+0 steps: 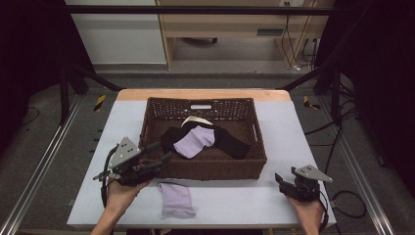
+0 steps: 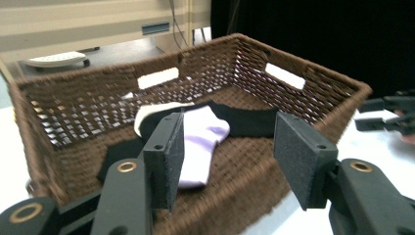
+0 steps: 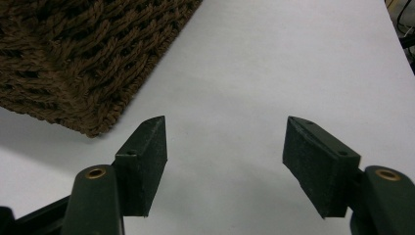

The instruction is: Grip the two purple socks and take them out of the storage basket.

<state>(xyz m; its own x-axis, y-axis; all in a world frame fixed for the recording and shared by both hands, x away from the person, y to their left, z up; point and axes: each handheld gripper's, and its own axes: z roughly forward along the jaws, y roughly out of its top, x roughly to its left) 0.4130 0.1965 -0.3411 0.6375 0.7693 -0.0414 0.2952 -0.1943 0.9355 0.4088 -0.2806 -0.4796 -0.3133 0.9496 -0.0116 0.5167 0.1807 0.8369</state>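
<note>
A brown wicker basket (image 1: 257, 139) stands mid-table; it holds a lilac sock (image 1: 194, 142) lying on black socks (image 1: 235, 143), with a cream sock (image 1: 194, 120) behind them. A second lilac sock (image 1: 176, 199) lies flat on the table in front of the basket. My left gripper (image 1: 165, 155) is open and empty at the basket's front left corner, its jaws over the rim, framing the basket's lilac sock (image 2: 203, 142). My right gripper (image 1: 280, 182) stands open and empty near the front right table edge, with the basket corner (image 3: 73, 63) to its left.
The white table top (image 1: 284, 122) runs around the basket, with bare strips at left, right and front. Metal rails and cables lie on the floor on both sides. A wooden cabinet stands beyond the far edge.
</note>
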